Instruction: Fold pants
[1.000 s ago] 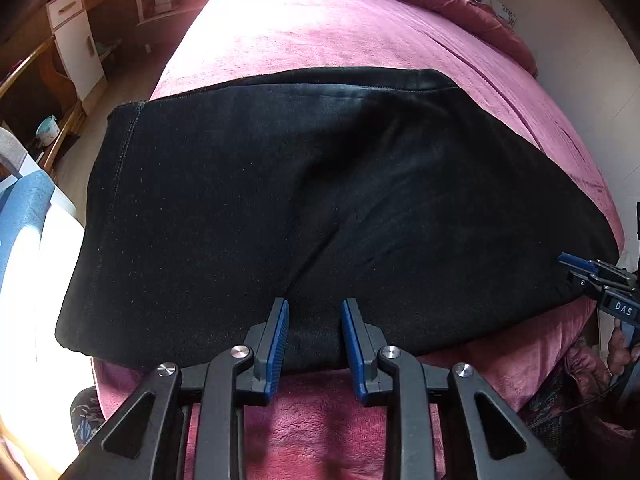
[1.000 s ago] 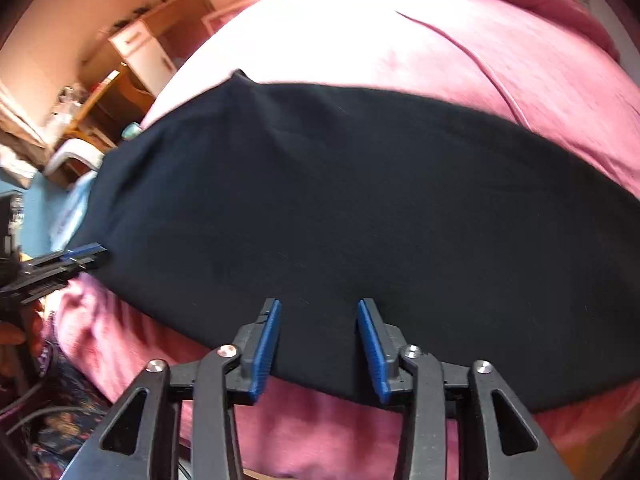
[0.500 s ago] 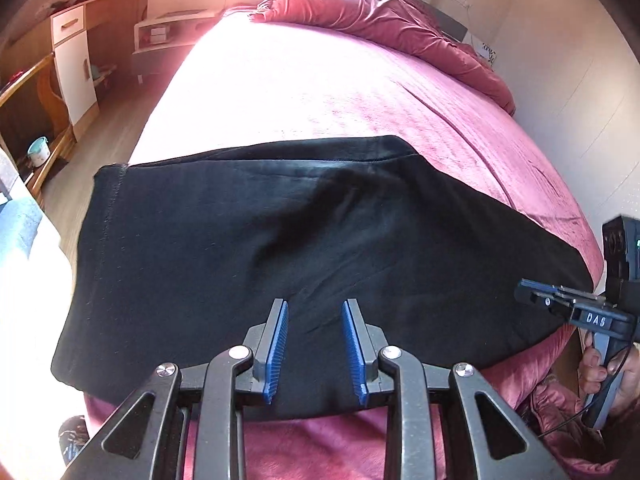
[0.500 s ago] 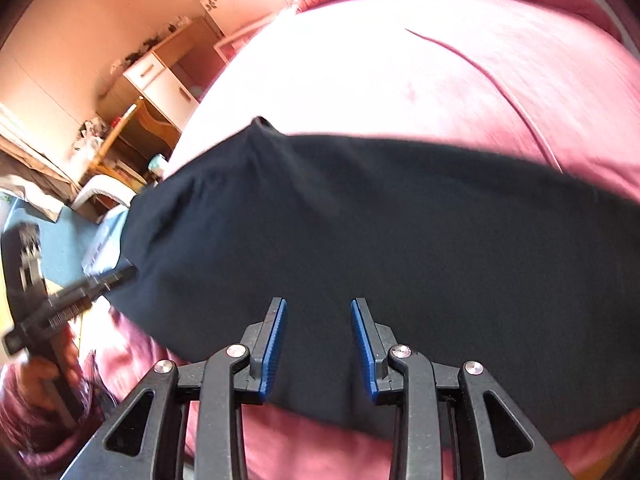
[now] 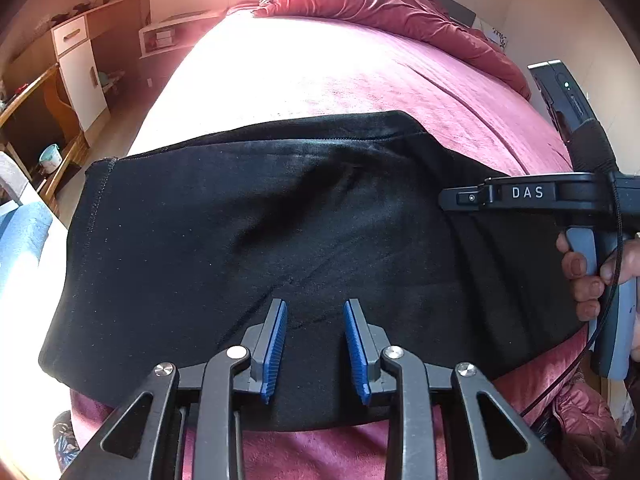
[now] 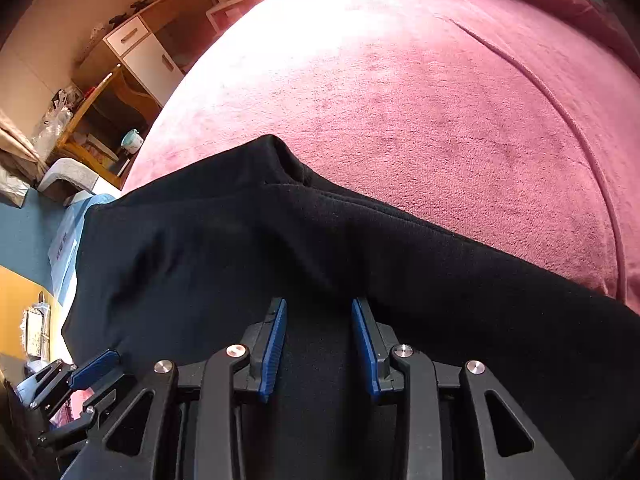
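Black pants (image 5: 240, 232) lie folded flat across the near end of a red bed (image 5: 320, 68); they also fill the lower half of the right wrist view (image 6: 240, 248). My left gripper (image 5: 315, 344) is open and empty, hovering over the pants' near edge. My right gripper (image 6: 320, 340) is open and empty, low over the black fabric near its far edge. The right gripper shows in the left wrist view (image 5: 520, 196), raised over the pants' right part. The left gripper shows at the lower left of the right wrist view (image 6: 76, 388).
A red duvet (image 5: 400, 8) is bunched at the head of the bed. A wooden desk and white cabinet (image 5: 76, 68) stand to the left. A blue and white thing (image 5: 20, 232) sits by the bed's left edge. The wall (image 5: 560, 40) runs along the right.
Both grippers have lifted and tilted up, showing more of the bed. The right gripper moved inward over the pants' right part. Both jaws stayed open.
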Motion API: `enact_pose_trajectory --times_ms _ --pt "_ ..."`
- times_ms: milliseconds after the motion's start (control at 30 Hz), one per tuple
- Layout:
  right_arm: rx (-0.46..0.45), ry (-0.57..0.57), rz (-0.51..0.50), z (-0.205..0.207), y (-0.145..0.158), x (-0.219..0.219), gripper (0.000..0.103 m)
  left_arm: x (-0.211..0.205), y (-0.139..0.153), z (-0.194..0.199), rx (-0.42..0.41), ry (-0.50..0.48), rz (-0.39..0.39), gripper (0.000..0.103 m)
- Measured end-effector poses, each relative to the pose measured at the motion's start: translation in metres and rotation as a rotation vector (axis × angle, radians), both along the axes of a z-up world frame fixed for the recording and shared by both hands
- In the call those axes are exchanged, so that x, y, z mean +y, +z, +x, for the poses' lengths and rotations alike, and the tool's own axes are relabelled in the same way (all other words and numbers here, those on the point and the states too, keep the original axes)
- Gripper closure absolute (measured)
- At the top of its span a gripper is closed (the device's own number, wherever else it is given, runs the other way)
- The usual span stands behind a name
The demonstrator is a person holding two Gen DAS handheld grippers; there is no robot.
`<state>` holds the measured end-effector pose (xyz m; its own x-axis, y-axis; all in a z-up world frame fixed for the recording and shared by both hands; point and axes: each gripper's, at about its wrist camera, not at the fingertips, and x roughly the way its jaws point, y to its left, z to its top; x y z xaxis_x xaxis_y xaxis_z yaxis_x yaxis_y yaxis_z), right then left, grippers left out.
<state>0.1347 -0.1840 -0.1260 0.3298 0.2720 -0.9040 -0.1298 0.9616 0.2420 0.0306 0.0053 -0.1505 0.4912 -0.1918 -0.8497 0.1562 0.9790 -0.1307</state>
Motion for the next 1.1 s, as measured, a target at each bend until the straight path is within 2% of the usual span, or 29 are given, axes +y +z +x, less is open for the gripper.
enact_pose_trajectory --times_ms 167,300,533,600,667,733,833,900,1100 --pt "-0.078 -0.042 0.054 -0.024 0.024 -0.014 0.069 -0.006 0.008 -0.003 -0.058 0.028 0.041 0.073" --pt "-0.135 -0.074 -0.004 -0.050 0.032 -0.020 0.068 -0.010 0.018 -0.007 -0.092 0.033 0.033 0.072" --pt "-0.164 -0.177 -0.032 -0.087 0.041 -0.065 0.068 -0.021 0.028 -0.011 -0.115 0.010 0.029 0.072" --pt "-0.171 -0.214 -0.055 -0.097 0.045 -0.079 0.068 -0.026 0.030 -0.011 -0.123 -0.008 0.022 0.072" --pt "-0.194 -0.281 -0.118 -0.110 0.053 -0.099 0.068 -0.031 0.033 -0.012 -0.134 -0.021 0.015 0.072" --pt "-0.255 -0.360 -0.200 -0.122 0.067 -0.120 0.068 -0.034 0.036 -0.016 -0.146 -0.033 0.000 0.072" --pt "-0.336 -0.464 -0.266 -0.139 0.088 -0.151 0.068 -0.039 0.035 -0.017 -0.144 -0.048 -0.010 0.072" --pt "-0.373 -0.508 -0.265 -0.146 0.098 -0.174 0.068 -0.042 0.032 -0.017 -0.132 -0.056 -0.007 0.072" --pt "-0.391 -0.548 -0.284 -0.160 0.108 -0.213 0.065 -0.044 0.024 -0.017 -0.103 -0.040 -0.004 0.072"
